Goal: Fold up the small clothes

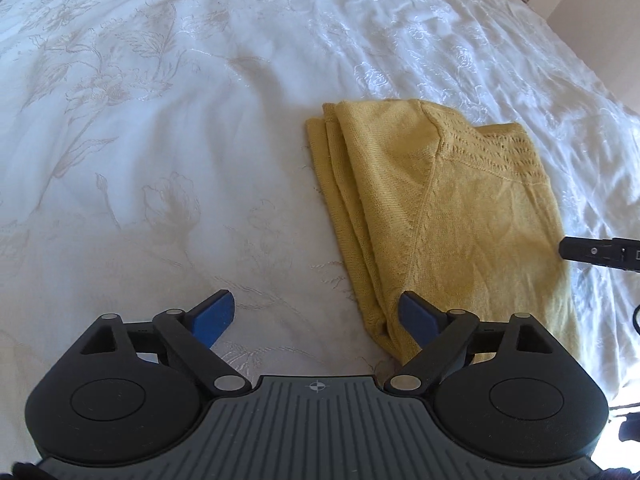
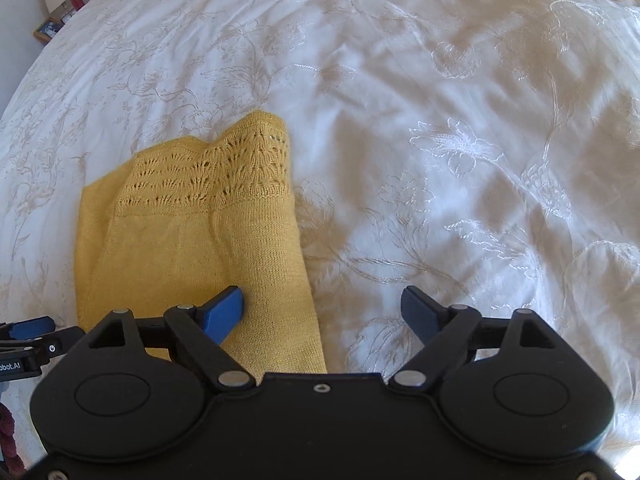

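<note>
Yellow knit garment [image 1: 444, 216] lies part-folded on the white bedspread [image 1: 160, 160], its near hem between the left hand-held gripper [image 1: 316, 316] and right hand-held gripper [image 2: 322, 310], both with jaws apart and empty. It looks soft, light and limp, best pinched at a near corner. Its long axis runs away toward the lace-patterned far end.

L claw [image 1: 316, 312] & R claw [image 2: 322, 308]: both wide open, empty.

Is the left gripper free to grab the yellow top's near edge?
Probably yes: the left gripper is open beside the yellow top, whose stacked edges lie exposed, nothing between.
</note>
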A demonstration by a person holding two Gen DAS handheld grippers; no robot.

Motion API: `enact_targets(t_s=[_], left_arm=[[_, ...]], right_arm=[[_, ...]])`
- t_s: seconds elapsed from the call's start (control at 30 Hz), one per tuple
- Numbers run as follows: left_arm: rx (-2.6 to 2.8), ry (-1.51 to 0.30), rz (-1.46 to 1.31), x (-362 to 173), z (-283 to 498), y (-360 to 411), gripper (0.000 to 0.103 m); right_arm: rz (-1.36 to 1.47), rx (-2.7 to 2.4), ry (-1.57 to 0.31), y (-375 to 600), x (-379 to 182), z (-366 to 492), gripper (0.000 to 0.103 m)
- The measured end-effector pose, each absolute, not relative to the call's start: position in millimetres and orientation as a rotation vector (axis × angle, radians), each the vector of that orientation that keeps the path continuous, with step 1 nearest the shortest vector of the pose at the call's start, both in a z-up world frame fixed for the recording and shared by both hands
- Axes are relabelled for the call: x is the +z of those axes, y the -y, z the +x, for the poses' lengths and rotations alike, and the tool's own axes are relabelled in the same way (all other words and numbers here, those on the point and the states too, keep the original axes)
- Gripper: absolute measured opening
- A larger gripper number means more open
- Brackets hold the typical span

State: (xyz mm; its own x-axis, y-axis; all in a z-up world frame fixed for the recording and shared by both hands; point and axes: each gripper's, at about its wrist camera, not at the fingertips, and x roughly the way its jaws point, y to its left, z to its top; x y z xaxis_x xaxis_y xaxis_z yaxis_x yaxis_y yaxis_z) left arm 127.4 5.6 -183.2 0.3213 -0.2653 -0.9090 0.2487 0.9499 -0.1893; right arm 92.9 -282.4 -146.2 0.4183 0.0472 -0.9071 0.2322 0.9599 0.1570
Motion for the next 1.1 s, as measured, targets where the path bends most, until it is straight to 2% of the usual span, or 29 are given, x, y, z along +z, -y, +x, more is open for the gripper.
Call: enact_targets(t_s=[0.03,0.13,0.57,0.73,0.87,1.1], left_arm=[[-0.330,-1.186,-0.013,-179,124,-7,0.089],[-0.310,-1.178,-0.021,-165,113,-9,0.090],[-0.192,-0.944,0.001,-67,48,37,0.089],[-0.096,-0.849,0.051,-31,26,60,0.089],[-0.059,-0.848,0.114,-21,16,76,0.089],[-0.088,-0.975,-0.011,-31,2,74,0.089]], right_arm=[[0.267,-0.109,-1.120,281,-142,90,0.088],[0.233,-0.076,-1.077,275,-129,81,0.102],[0.117,0.080,-0.829,263,-52,24,0.102],[0.058,-0.012,-0.736,260,-21,2,0.102],[-0.017,-0.071,-0.730,257,-10,-8,0.102],[0.130,0.004,-0.845,270,-10,-19,0.102]])
